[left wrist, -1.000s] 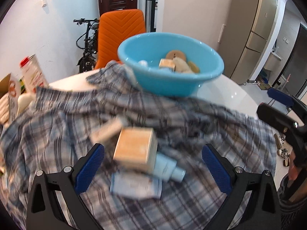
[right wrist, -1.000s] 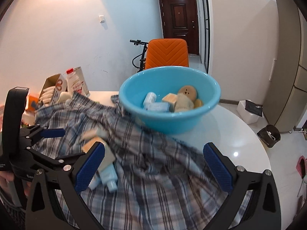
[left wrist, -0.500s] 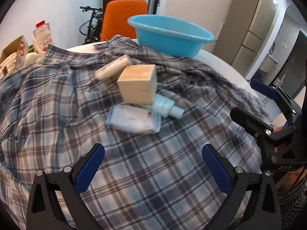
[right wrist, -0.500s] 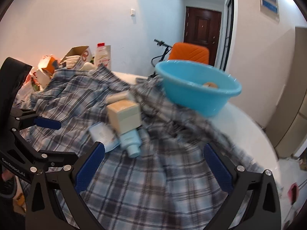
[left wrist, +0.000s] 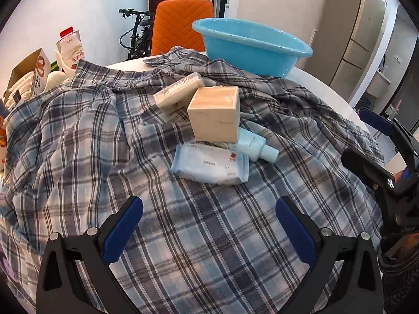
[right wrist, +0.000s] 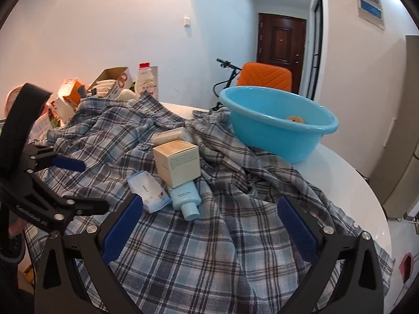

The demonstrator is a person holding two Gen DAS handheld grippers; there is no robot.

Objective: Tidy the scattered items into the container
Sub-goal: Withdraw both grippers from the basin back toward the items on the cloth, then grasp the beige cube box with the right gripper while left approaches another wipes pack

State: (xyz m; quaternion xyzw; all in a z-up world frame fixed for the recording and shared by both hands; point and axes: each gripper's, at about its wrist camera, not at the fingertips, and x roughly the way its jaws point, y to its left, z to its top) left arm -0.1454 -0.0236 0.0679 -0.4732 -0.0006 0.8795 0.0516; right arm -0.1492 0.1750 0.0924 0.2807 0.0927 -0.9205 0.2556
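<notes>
- Nearest the lens, the left gripper (left wrist: 209, 225) hangs with its blue-padded fingers spread wide and nothing between them, over the bare plaid cloth (left wrist: 86, 144) short of the beige box (left wrist: 214, 113).
- The right gripper (right wrist: 209, 225) is likewise wide open and empty, also on the near side of the beige box (right wrist: 178, 163), over the same cloth (right wrist: 209, 248); in the left wrist view it shows to the right of the box (left wrist: 379, 162).
- A flat pack of wipes (left wrist: 210, 163) lies on the cloth just in front of the beige box, touching its base; in the right wrist view it sits to the box's near left (right wrist: 148, 188).
- A pale blue bottle (left wrist: 255, 145) lies on its side, its body partly under the beige box and its cap pointing out toward the cameras (right wrist: 186, 196).
- The beige box stands tilted, resting on the bottle.
- A slim cream carton (left wrist: 179, 94) lies just behind the box, touching it (right wrist: 171, 134).
- The blue basin (left wrist: 248, 47) stands beyond the box to its right, well apart from it, on the white table (right wrist: 348, 183) with the cloth bunched against its foot; a round tan item (right wrist: 294, 118) shows inside it.
- Farther behind the box stand an orange chair (left wrist: 180, 22) and a bicycle (left wrist: 133, 34).
</notes>
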